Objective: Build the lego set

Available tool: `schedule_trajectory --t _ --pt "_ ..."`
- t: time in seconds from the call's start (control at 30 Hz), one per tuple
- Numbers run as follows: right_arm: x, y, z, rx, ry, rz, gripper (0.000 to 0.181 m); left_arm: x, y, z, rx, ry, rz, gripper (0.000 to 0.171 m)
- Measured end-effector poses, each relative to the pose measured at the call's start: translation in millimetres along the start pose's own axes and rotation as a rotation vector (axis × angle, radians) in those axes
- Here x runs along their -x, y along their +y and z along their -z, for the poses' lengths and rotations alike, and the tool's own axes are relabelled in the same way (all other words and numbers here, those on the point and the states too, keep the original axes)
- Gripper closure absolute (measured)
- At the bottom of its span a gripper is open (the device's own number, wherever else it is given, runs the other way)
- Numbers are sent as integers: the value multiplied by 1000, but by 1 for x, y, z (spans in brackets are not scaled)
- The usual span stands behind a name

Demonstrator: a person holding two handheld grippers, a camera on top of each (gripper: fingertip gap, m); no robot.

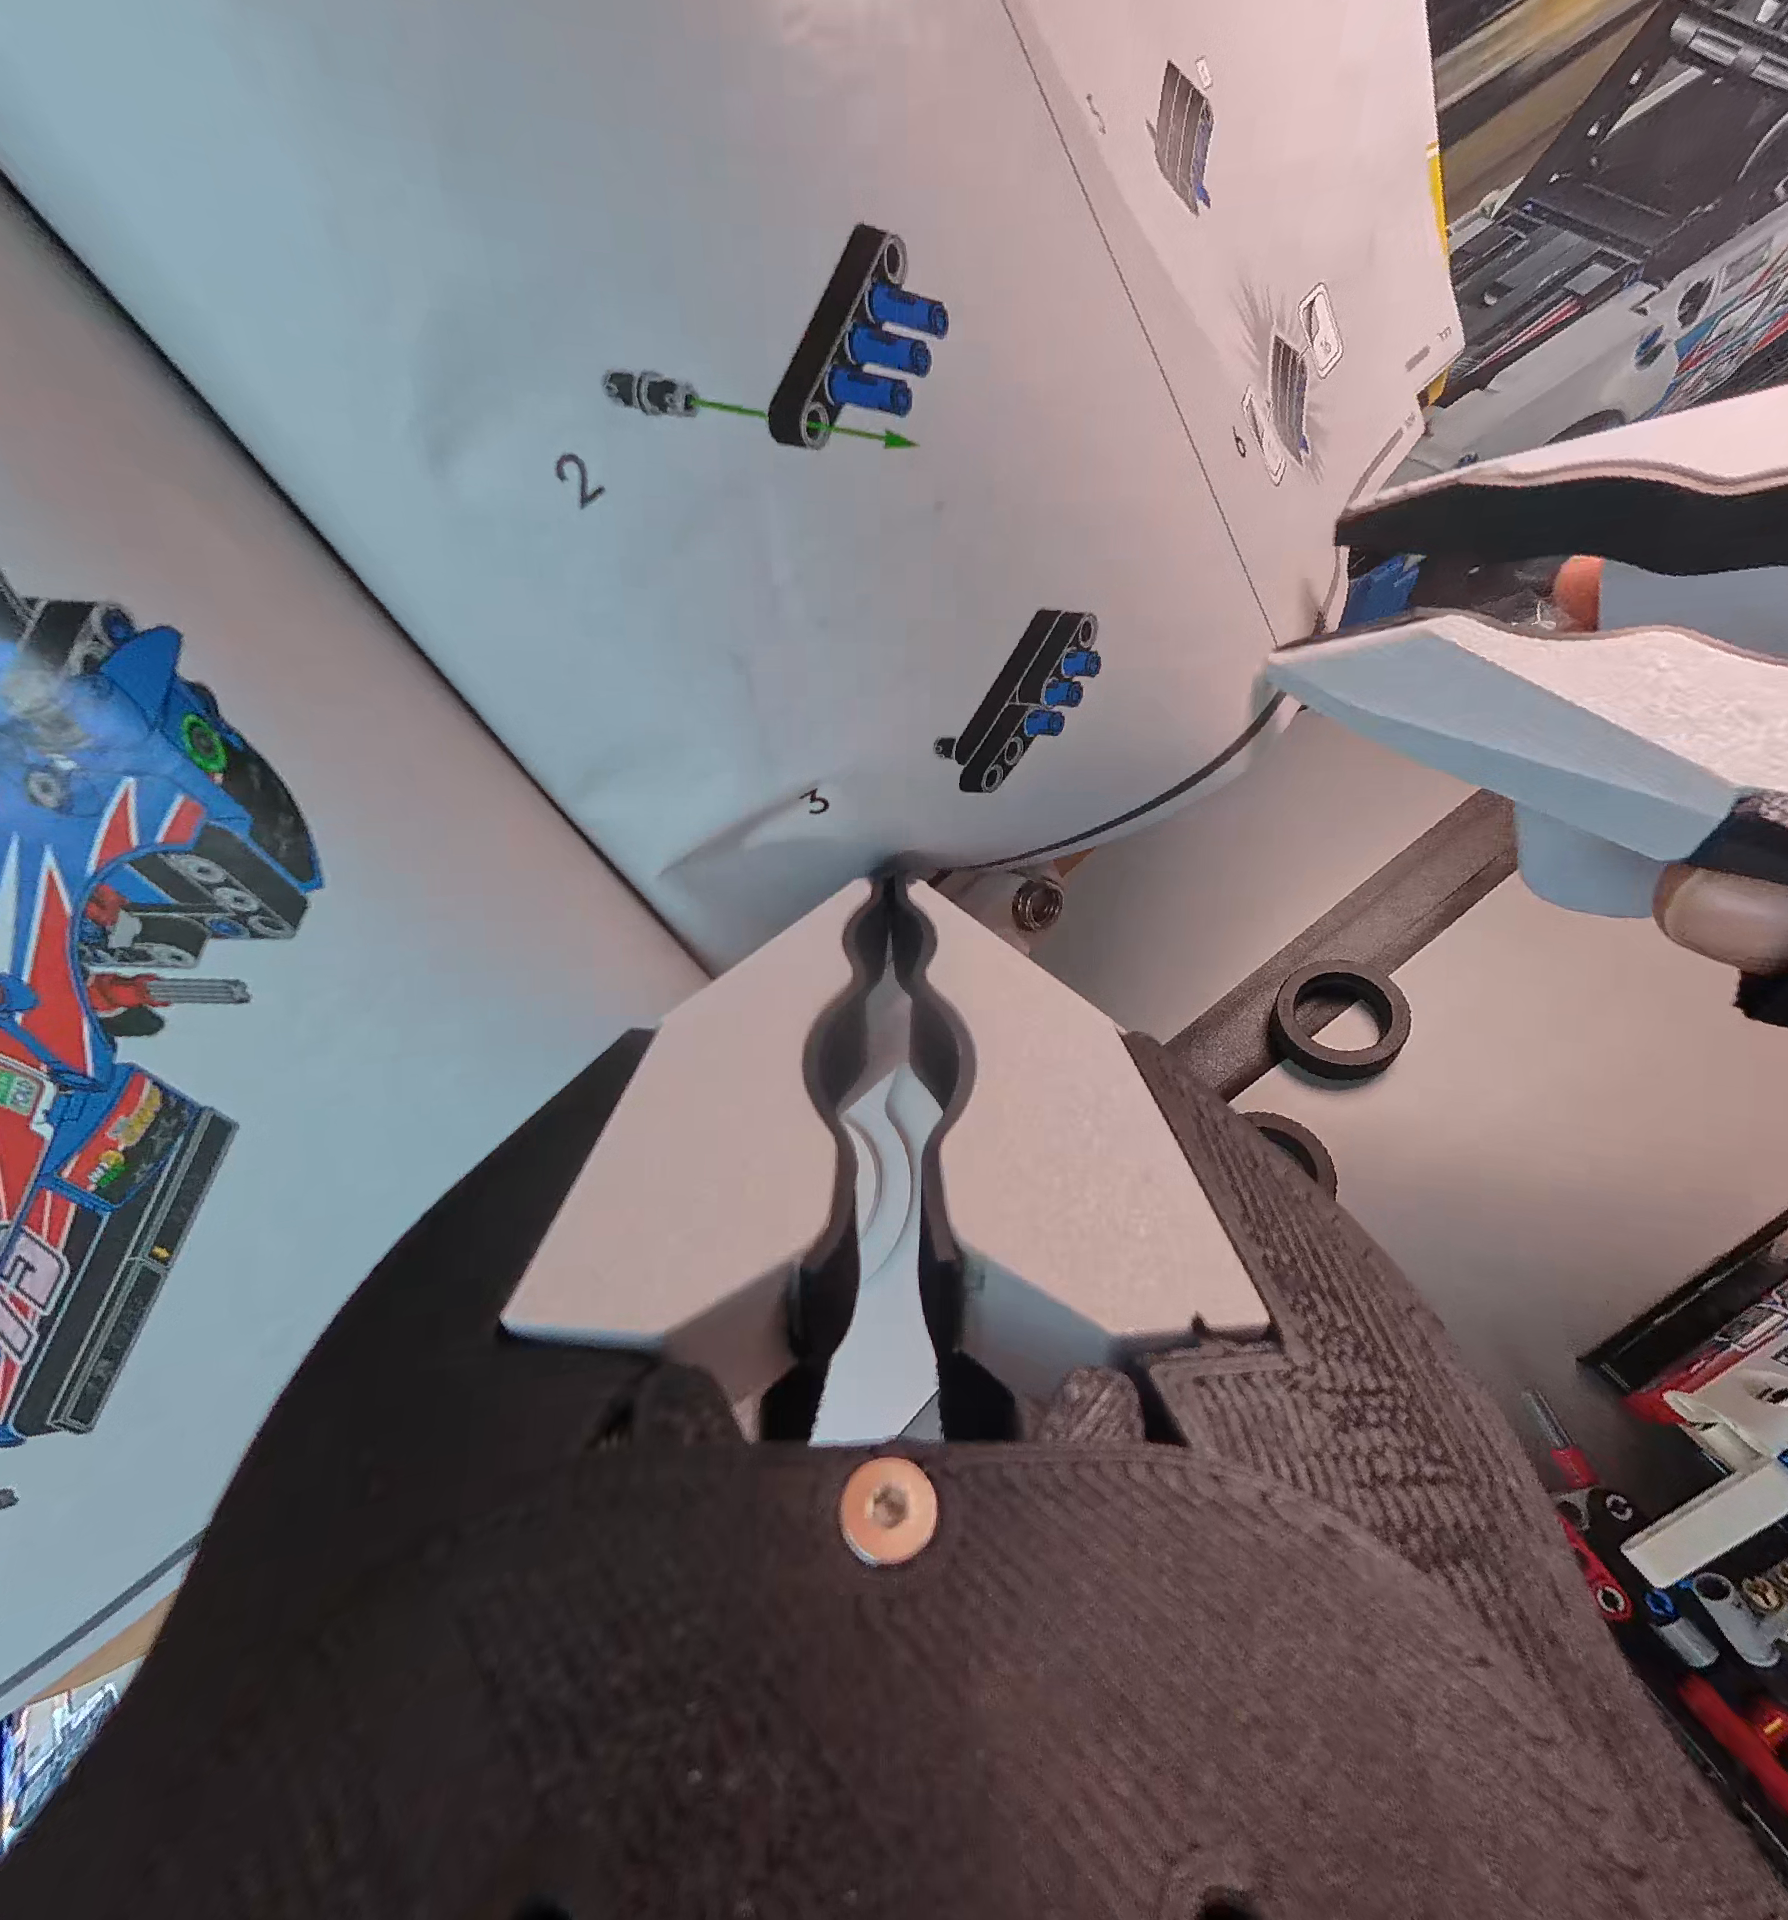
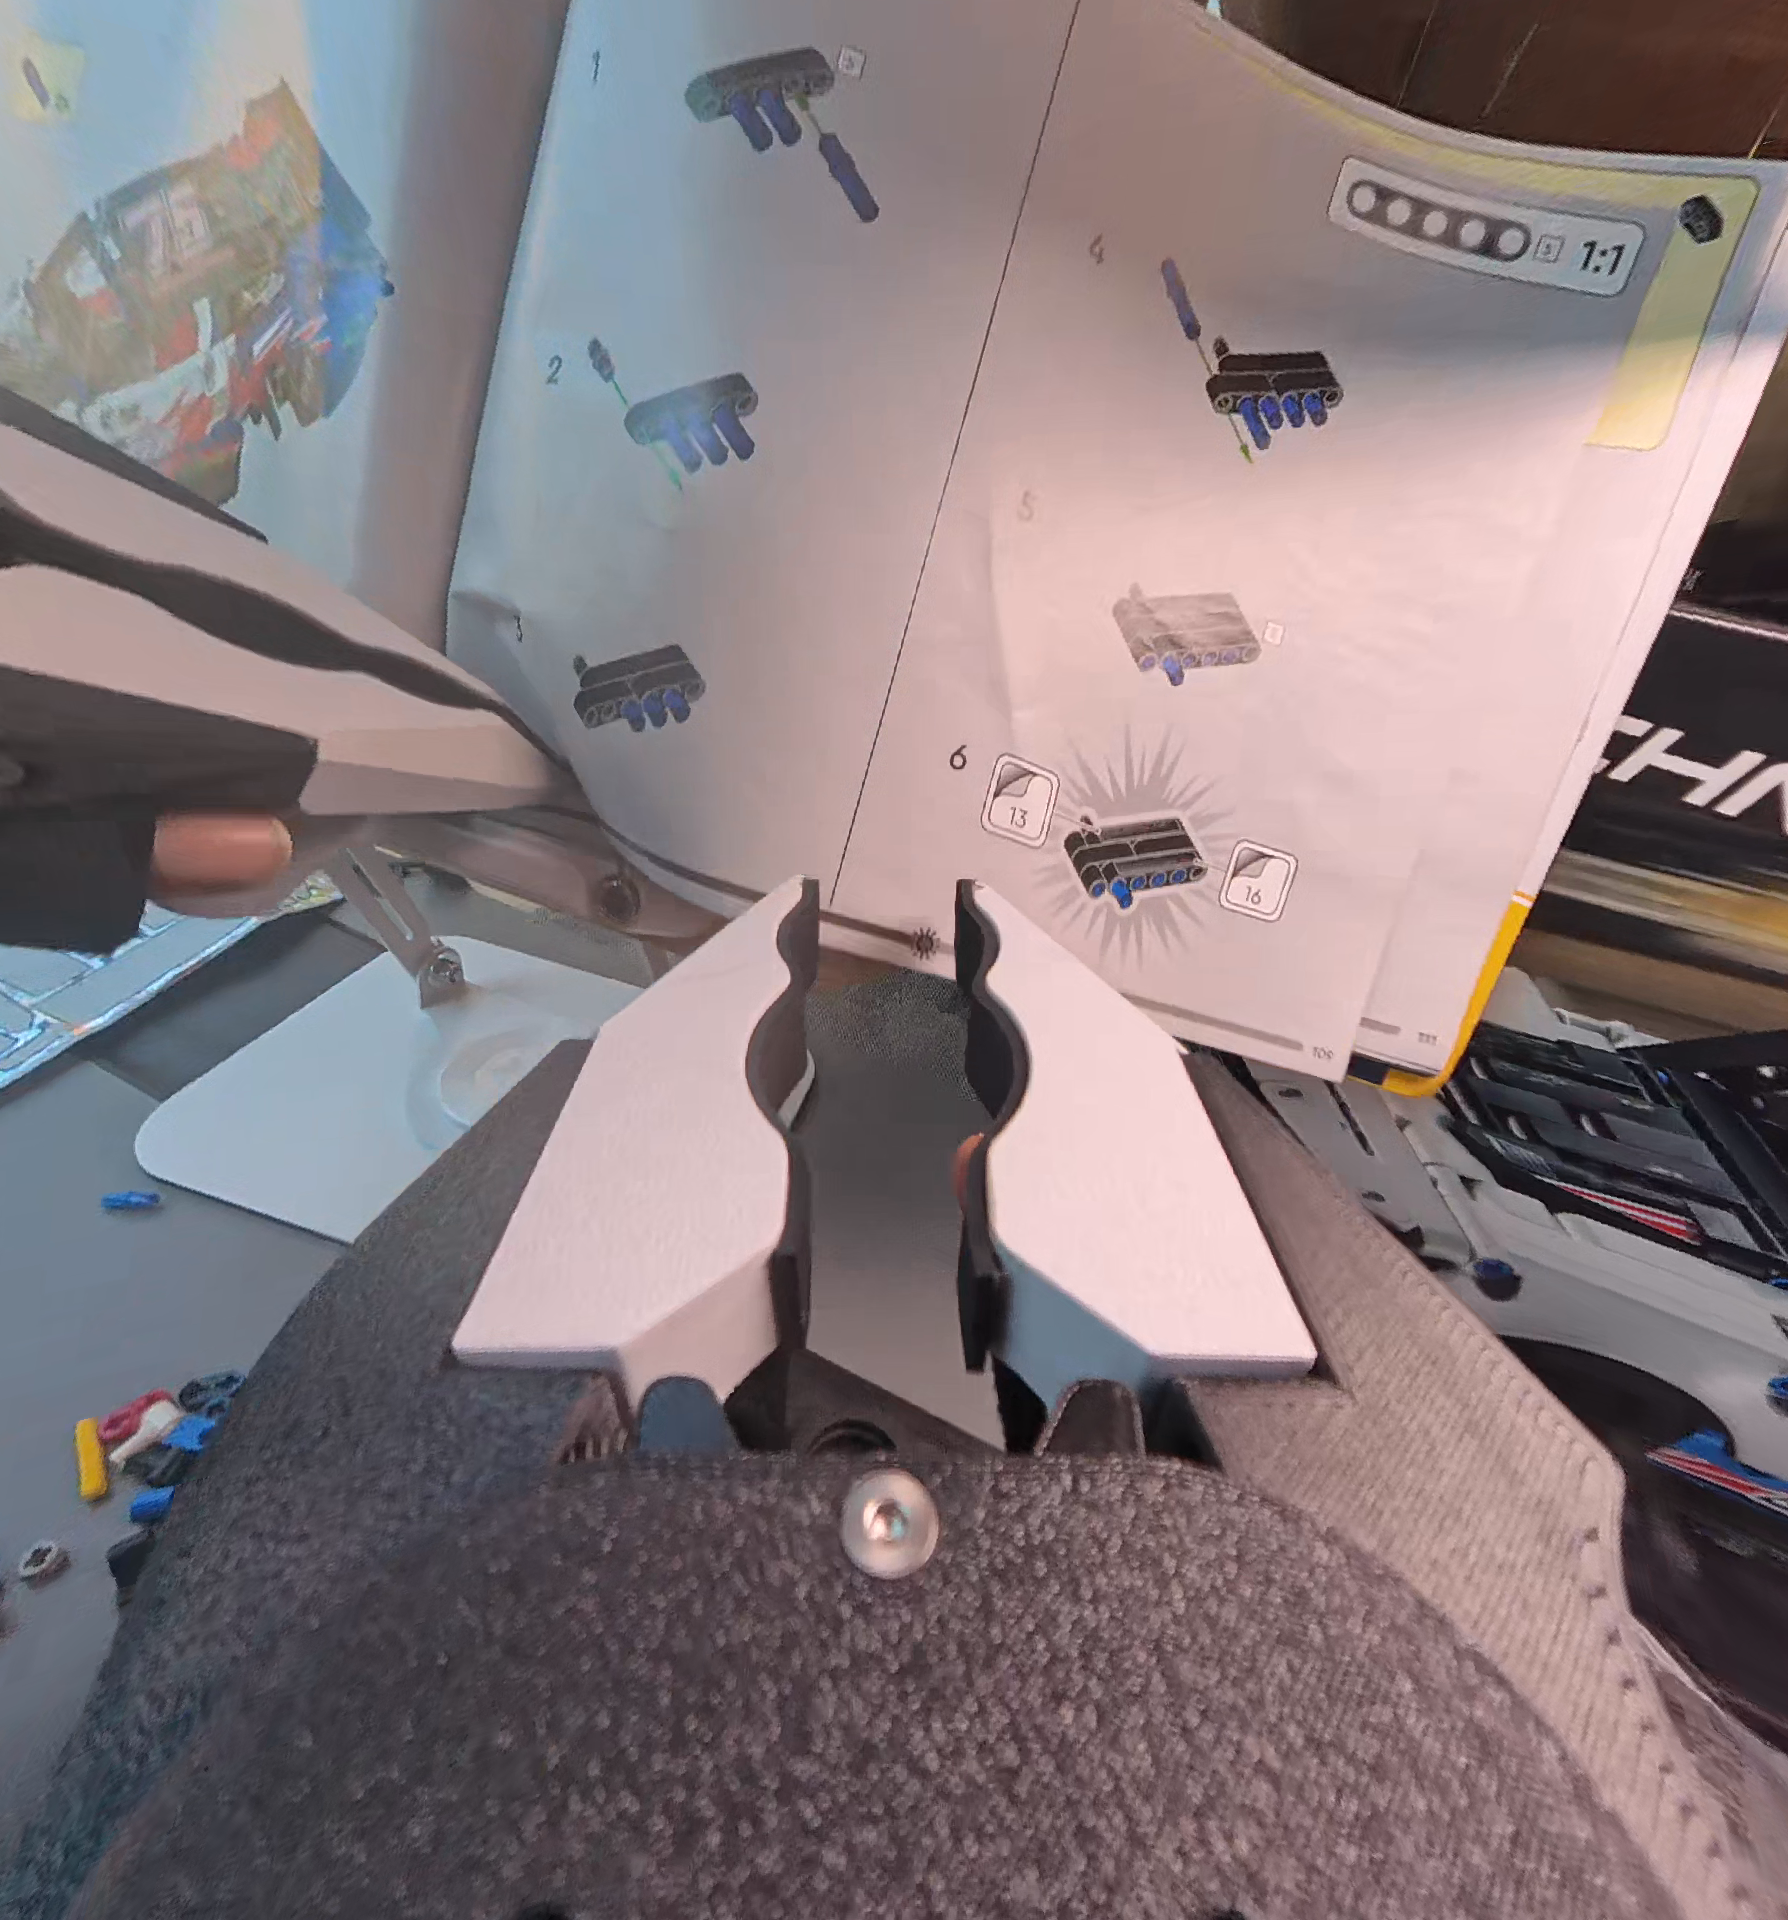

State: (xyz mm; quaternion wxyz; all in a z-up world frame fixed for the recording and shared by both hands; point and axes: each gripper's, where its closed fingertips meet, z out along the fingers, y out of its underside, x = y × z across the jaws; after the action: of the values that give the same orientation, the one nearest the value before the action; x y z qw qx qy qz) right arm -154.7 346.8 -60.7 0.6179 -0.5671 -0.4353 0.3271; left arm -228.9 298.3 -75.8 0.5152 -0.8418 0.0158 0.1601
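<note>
Both hand-held grippers are built the same way. The left hand-held gripper is made of a black 3D-printed body with a rough, layered texture, and one silver countersunk screw is set in the middle. Two pale grey wedge-shaped fingers are lined with wavy black pads along the inner edges. The right hand-held gripper is done in the same grey and black, with a shiny round-head screw. Dark fingerless gloves are worn, fingertips left bare.
</note>
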Motion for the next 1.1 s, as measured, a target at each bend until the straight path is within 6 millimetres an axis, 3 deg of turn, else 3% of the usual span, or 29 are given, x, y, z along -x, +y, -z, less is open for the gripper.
schedule_trajectory --t 0.1,0.2,0.3,0.5,0.7,1.1 --pt "0 -7 -18 -14 18 -3 153 -1 0 1 -11 8 10 171" --pt "-9 5 -37 49 70 35 150 -2 0 5 -25 23 21 171" --pt "-14 6 -40 46 84 24 144 0 -3 12 -60 26 28 171" --pt "-18 14 -34 64 78 -66 145 11 -15 18 -144 -6 47 171" --pt "-21 23 -27 105 71 -99 145 13 -17 12 -104 -30 20 171" --pt "-16 1 12 31 14 -146 146 13 -16 12 -67 -59 -9 171"
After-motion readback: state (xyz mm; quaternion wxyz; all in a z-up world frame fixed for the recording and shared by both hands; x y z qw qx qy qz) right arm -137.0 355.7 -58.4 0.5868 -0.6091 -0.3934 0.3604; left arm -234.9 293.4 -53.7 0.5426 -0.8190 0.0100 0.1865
